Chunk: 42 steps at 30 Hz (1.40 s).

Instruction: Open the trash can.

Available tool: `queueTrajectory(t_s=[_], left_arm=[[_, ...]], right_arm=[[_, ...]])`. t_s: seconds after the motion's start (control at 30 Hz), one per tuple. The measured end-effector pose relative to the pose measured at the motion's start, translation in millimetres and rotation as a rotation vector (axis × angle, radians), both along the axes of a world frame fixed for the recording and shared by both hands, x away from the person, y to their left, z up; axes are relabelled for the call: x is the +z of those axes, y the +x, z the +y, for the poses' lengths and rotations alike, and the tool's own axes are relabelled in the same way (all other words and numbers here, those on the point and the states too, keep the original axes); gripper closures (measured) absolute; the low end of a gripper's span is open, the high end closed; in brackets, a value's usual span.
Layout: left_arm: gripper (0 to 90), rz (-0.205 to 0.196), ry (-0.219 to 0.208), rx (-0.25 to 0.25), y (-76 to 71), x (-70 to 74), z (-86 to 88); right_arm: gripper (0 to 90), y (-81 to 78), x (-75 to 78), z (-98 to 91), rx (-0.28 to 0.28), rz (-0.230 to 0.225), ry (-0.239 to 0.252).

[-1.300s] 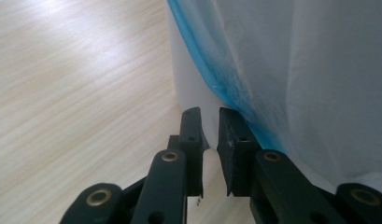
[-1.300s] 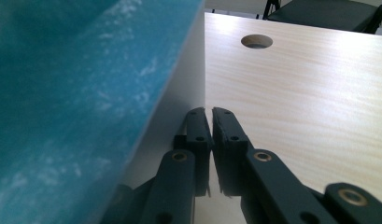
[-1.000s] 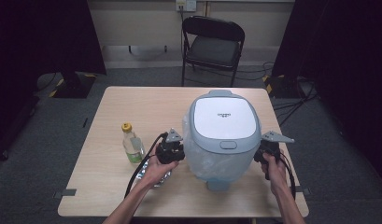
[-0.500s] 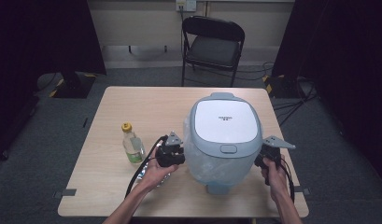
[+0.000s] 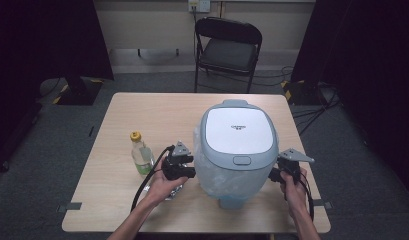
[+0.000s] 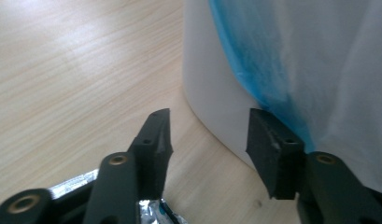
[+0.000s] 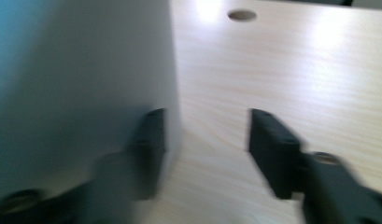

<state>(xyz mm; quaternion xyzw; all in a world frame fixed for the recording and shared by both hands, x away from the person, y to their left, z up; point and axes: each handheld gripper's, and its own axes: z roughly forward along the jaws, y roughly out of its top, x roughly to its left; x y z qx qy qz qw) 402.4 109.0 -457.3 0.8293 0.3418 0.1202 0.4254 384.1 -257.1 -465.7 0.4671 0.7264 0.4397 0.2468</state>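
Your left gripper (image 5: 188, 165) and right gripper (image 5: 278, 172) flank the bin (image 5: 237, 150); both jaws, just opening, stand released beside its walls.

Right hand-held gripper (image 7: 205, 135): frame is blurring. Its two black jaws are standing apart with bare wood grain showing between them; they have just been opening, and nothing is sitting in the gap. The pale grey wall of the appliance (image 7: 76, 84) is rising just beside one jaw, bluish toward its upper corner. A round hole (image 7: 242, 15) is showing in the table (image 7: 291, 70) farther off.
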Motion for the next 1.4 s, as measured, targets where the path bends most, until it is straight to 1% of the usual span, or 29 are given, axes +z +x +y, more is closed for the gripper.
queueTrajectory(t_s=[0.03, 0.1, 0.13, 0.17, 0.23, 0.27, 0.3, 0.33, 0.37, 0.4, 0.5, 0.57, 0.6, 0.7, 0.73, 0.77, 0.8, 0.9, 0.93, 0.97, 1.03, 1.13, 1.17, 1.2, 1.23, 1.27, 1.3, 1.37, 1.4], left_arm=[[44.0, -0.006, 0.002, -0.003, -0.5, 0.7, 1.4], [42.0, 0.0, -0.002, -0.006, -1.6, 1.7, 1.7], [40.0, 0.006, -0.019, -0.019, -3.7, 5.2, 3.6], [39.0, 0.009, -0.025, -0.017, -4.4, 6.6, 4.4], [36.6, 0.021, -0.04, -0.023, -5.0, 8.5, 7.0], [36.4, 0.021, -0.04, -0.023, -5.0, 8.5, 7.0], [36.2, 0.017, -0.038, -0.026, -5.1, 9.2, 8.5], [35.3, 0.028, -0.053, -0.018, -6.0, 10.2, 10.0], [34.9, 0.028, -0.053, -0.018, -6.0, 10.2, 10.0], [34.9, 0.031, -0.055, -0.022, -6.8, 11.9, 11.7], [34.8, 0.01, -0.034, -0.027, -10.7, 19.5, 14.0], [34.9, 0.008, -0.048, -0.029, -11.0, 21.6, 15.4], [35.0, 0.004, -0.067, -0.026, -12.3, 26.4, 18.2], [34.5, -0.004, -0.072, -0.025, -12.6, 31.6, 22.7], [34.5, -0.007, -0.099, -0.024, -12.9, 36.3, 27.4], [34.4, -0.013, -0.093, -0.024, -13.2, 38.8, 29.8], [34.2, -0.019, -0.085, -0.013, -13.6, 40.7, 31.5], [33.1, -0.02, -0.107, -0.026, -14.7, 44.0, 35.4], [32.7, -0.028, -0.133, -0.031, -16.1, 47.0, 36.8], [32.1, -0.039, -0.132, -0.031, -16.7, 50.0, 38.2], [32.2, -0.036, -0.145, -0.038, -16.8, 52.4, 39.7], [32.2, -0.04, -0.197, -0.054, -16.9, 62.8, 47.5], [32.2, -0.04, -0.197, -0.054, -16.9, 62.8, 47.5], [32.2, -0.047, -0.227, -0.049, -18.3, 66.9, 50.4], [32.3, -0.045, -0.239, -0.051, -19.1, 69.9, 52.3], [33.2, -0.047, -0.287, -0.083, -21.5, 78.0, 56.2], [33.7, -0.047, -0.287, -0.083, -21.5, 78.0, 56.2], [36.2, -0.071, -0.353, -0.151, -27.9, 91.0, 60.2], [36.2, -0.071, -0.353, -0.151, -27.9, 91.0, 60.2]], right_arm=[[37.5, 1.1, -2.3, -1.6, 0.002, 0.013, 0.003], [35.4, 2.2, -5.2, -3.4, -0.003, 0.029, 0.006], [31.1, 3.1, -9.5, -6.8, -0.03, 0.06, -0.03], [30.6, 3.1, -10.5, -8.1, -0.034, 0.07, -0.043], [27.9, 2.5, -13.0, -11.2, -0.036, 0.099, -0.059], [27.9, 2.5, -13.0, -11.2, -0.036, 0.099, -0.059], [26.2, 1.5, -16.9, -13.7, -0.035, 0.139, -0.106], [25.1, 1.0, -18.1, -14.0, -0.037, 0.146, -0.126], [25.1, 1.0, -18.1, -14.0, -0.037, 0.146, -0.126], [24.4, -0.1, -23.6, -14.9, -0.041, 0.17, -0.154], [21.9, -0.7, -29.4, -15.4, -0.041, 0.206, -0.169], [21.6, -0.8, -29.5, -15.9, -0.043, 0.208, -0.167], [20.4, -1.0, -30.1, -15.9, -0.044, 0.201, -0.164], [17.5, -2.4, -32.2, -13.8, -0.055, 0.184, -0.164], [14.9, -3.1, -33.7, -11.6, -0.065, 0.177, -0.159], [13.9, -3.3, -34.3, -10.9, -0.066, 0.175, -0.157], [13.9, -3.3, -34.4, -10.6, -0.066, 0.175, -0.158], [13.8, -3.3, -34.4, -10.6, -0.066, 0.175, -0.158], [13.8, -3.3, -34.4, -10.5, -0.066, 0.175, -0.158], [13.8, -3.3, -34.4, -10.6, -0.066, 0.174, -0.158], [13.8, -3.3, -34.4, -10.5, -0.066, 0.175, -0.158], [13.6, -3.1, -34.4, -10.5, -0.067, 0.175, -0.16], [13.6, -3.1, -34.4, -10.5, -0.067, 0.175, -0.16], [13.6, -3.1, -34.4, -10.5, -0.067, 0.175, -0.16], [13.6, -3.1, -34.4, -10.4, -0.067, 0.175, -0.159], [13.6, -3.1, -34.4, -10.4, -0.067, 0.175, -0.159], [13.6, -3.1, -34.4, -10.4, -0.067, 0.175, -0.159], [13.6, -3.2, -34.4, -10.5, -0.066, 0.175, -0.159], [13.6, -3.2, -34.4, -10.5, -0.066, 0.175, -0.159]])
